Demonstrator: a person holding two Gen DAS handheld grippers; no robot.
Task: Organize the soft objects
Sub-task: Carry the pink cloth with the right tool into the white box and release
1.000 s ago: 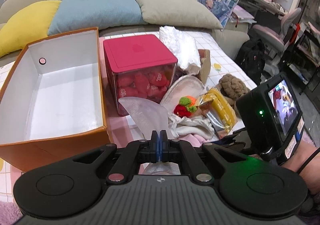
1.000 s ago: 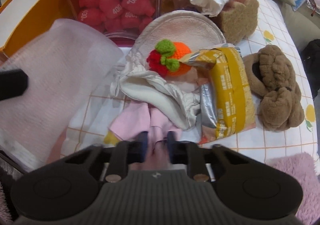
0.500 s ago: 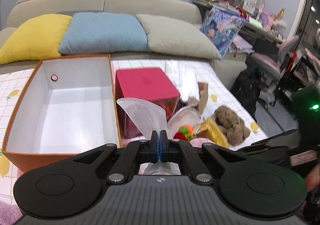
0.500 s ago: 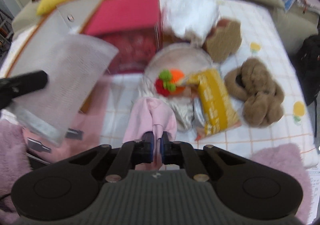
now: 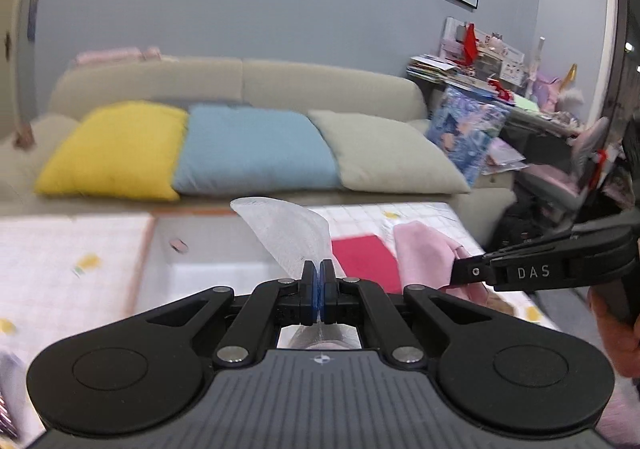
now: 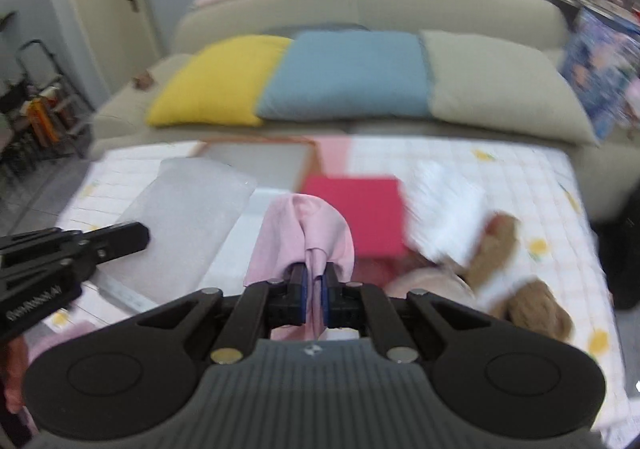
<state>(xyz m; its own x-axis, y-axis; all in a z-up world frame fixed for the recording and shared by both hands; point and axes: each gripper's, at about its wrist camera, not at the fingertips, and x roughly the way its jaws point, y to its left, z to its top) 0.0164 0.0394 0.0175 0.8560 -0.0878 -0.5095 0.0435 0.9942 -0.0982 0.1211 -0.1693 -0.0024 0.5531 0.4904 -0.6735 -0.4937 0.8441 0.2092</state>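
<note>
Pink soft cloth [image 6: 308, 225] hangs clamped in the right gripper [image 6: 314, 289], lifted above the checked table [image 6: 520, 177]; translucent white mesh bag [image 5: 288, 235] is pinched between the left gripper's [image 5: 319, 281] closed jaws. Both are raised near the red-lidded box [image 6: 356, 209].

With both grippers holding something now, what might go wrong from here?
1. The right gripper pinches only a narrow fold of the pink cloth; the rest droops and might slip out.
2. The left gripper holds the translucent bag by one edge, so its mouth may not be open enough for the cloth.
3. The hanging cloth could snag the red-lidded box below.
</note>
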